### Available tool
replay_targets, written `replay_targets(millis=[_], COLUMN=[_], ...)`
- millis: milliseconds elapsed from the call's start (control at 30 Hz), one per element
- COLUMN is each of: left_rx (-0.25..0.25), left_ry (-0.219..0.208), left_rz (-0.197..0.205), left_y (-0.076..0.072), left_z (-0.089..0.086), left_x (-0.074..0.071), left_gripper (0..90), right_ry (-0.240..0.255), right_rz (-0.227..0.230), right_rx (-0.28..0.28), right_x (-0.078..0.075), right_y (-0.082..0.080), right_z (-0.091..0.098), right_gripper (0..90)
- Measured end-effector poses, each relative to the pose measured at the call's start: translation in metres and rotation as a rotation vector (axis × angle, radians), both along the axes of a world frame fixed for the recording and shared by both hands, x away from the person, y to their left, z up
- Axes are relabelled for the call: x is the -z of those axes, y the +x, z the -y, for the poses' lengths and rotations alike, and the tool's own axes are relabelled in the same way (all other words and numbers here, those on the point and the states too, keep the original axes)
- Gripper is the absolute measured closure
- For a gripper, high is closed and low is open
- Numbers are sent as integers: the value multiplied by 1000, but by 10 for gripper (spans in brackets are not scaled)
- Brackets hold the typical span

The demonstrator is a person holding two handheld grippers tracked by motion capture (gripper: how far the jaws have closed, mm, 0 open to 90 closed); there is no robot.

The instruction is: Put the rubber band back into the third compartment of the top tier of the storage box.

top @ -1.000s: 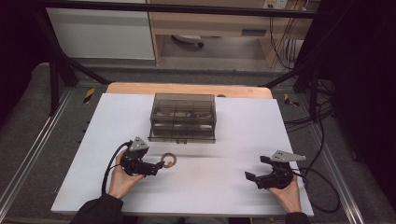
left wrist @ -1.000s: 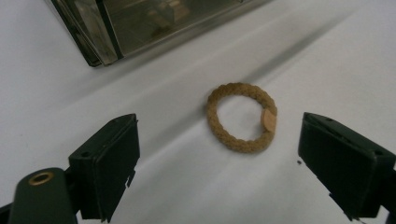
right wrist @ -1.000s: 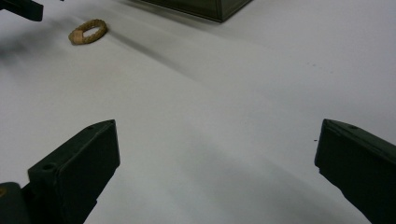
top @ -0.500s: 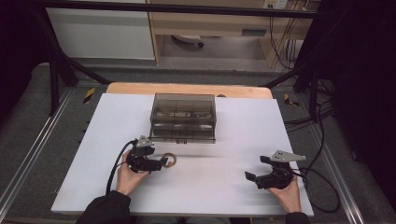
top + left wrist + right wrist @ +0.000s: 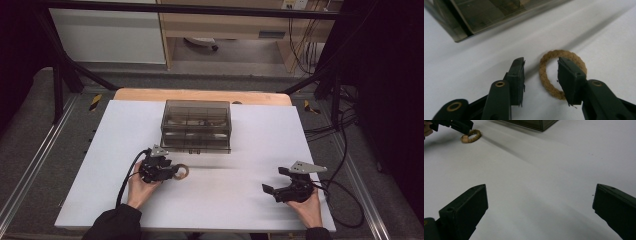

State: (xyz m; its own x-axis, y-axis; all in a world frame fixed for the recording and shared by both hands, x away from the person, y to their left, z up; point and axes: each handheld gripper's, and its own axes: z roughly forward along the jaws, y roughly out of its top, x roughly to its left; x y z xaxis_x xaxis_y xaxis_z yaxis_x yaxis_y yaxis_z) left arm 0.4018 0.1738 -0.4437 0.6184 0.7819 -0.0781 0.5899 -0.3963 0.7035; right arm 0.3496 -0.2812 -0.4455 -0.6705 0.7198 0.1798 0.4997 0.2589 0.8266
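Observation:
A tan braided ring (image 5: 546, 75) lies flat on the white table (image 5: 225, 200), in front of a smoky transparent box (image 5: 196, 125). My left gripper (image 5: 541, 62) is low over the ring (image 5: 182, 172). Its jaws have just been closing: the near strand of the ring runs between them, one jaw standing inside the loop and the other outside, a small gap away. The pads do not press on it. My right gripper (image 5: 273, 180) rests at the table's front right, jaws wide open (image 5: 541, 188) with bare table between them.
The box (image 5: 486, 15) holds compartments with small items. A wooden board edge (image 5: 200, 95) runs behind the white sheet. Cables (image 5: 345, 195) trail off the right side. From the right gripper view the ring (image 5: 471, 136) and left gripper (image 5: 461, 126) sit far off.
My left gripper's jaws have narrowed around the ring's near strand, and the hand has edged slightly toward it. The ring and the right gripper have not moved.

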Motion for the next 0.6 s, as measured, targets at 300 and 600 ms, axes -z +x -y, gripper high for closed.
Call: replay_targets(millis=[300, 600], left_rx=[-5, -13], left_ry=[14, 29], left_rz=[-3, 2], left_y=[0, -1], left_z=[4, 6], left_x=[3, 4], left_gripper=[666, 755], right_ry=[-1, -2], right_rz=[-4, -4], right_rx=[0, -1], right_x=[0, 0], right_y=[0, 0], right_z=[0, 0], right_gripper=[6, 6])
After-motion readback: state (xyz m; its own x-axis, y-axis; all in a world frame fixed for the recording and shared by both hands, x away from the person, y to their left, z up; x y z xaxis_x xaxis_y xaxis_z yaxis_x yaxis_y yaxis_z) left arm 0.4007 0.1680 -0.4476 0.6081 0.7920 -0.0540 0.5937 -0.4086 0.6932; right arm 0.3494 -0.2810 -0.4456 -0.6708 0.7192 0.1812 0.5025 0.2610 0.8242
